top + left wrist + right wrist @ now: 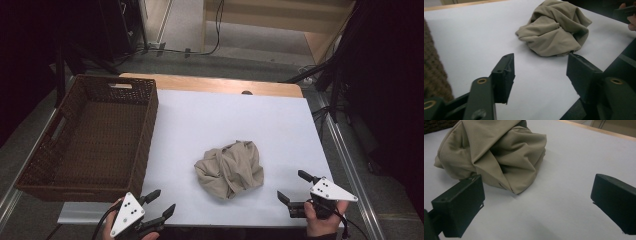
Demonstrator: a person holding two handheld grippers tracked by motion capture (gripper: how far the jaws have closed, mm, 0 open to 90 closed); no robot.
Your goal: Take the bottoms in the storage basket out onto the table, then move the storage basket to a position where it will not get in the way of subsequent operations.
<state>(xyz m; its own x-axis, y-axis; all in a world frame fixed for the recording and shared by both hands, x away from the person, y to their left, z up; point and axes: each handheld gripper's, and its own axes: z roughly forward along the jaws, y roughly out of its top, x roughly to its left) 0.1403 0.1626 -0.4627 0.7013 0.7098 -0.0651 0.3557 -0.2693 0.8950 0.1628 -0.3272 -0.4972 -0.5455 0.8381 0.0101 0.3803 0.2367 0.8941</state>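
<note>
Beige cloth [230, 168] sits crumpled in a heap mid-table on the white sheet [220, 115], touching neither of my grippers. My left gripper [159, 204] is at the near edge beside the wicker basket [90, 135], jaws apart with nothing between them, cloth just ahead in the left gripper view [555, 28]. My right gripper [295, 186] sits near the cloth's right side, jaws spread wide and empty; in its own view the cloth [496, 152] is close, top cut off by the frame. Folds hide what garment it is. My left hand [112, 231] is mostly cut off at the bottom edge. Background is too dark to read.
</note>
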